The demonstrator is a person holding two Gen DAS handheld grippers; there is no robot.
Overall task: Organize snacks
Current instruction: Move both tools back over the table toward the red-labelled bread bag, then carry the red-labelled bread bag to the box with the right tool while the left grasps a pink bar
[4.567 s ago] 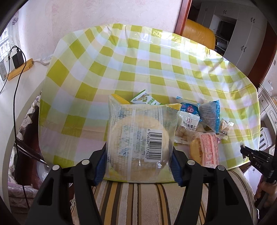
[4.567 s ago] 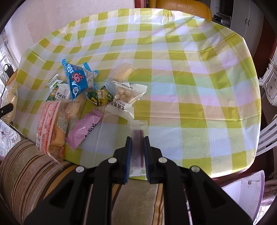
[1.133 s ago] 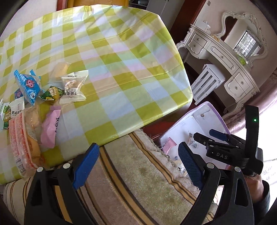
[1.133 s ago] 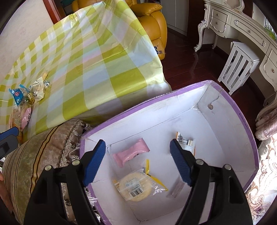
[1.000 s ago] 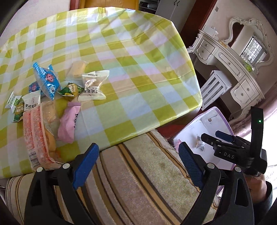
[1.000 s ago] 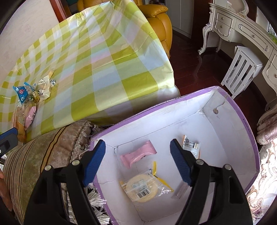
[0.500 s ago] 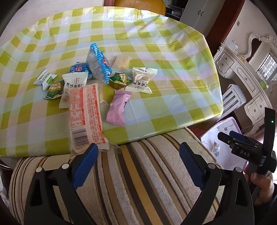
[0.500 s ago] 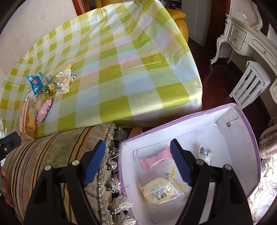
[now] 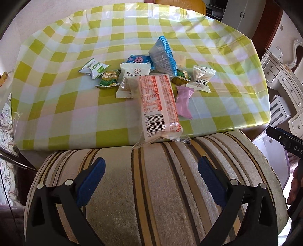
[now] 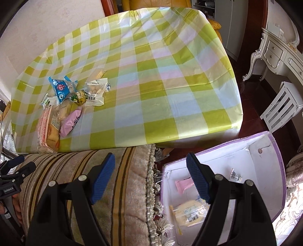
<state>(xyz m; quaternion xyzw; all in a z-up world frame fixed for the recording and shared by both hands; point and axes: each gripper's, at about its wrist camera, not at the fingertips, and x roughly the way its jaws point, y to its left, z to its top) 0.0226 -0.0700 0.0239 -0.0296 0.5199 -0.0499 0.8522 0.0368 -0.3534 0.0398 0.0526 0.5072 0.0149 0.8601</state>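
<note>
A pile of wrapped snacks lies on the green checked table [image 9: 56, 106]: a long orange-printed cake pack [image 9: 158, 102] hanging over the near edge, a pink pack [image 9: 184, 102], a blue bag [image 9: 162, 56], white and green packets. The pile shows in the right wrist view too, with the pink pack [image 10: 71, 121]. My left gripper [image 9: 150, 178] is open and empty above the striped cushion [image 9: 151, 189], facing the pile. My right gripper [image 10: 150, 175] is open and empty over the cushion's edge and the purple-rimmed white box [image 10: 280, 162], which holds a round cake pack [image 10: 189, 212] and a pink pack [image 10: 182, 185].
The box stands on the floor right of the cushion. A white stool [image 10: 282, 107] and a white dresser [image 10: 280, 54] stand to the right. A yellow armchair [image 10: 157, 3] sits behind the table. The right gripper's body shows at the left view's edge [image 9: 286, 141].
Both grippers held snacks earlier; those now lie in the box. The left gripper has swung left from the box to face the snack pile. The right gripper has pulled back and left from over the box.
</note>
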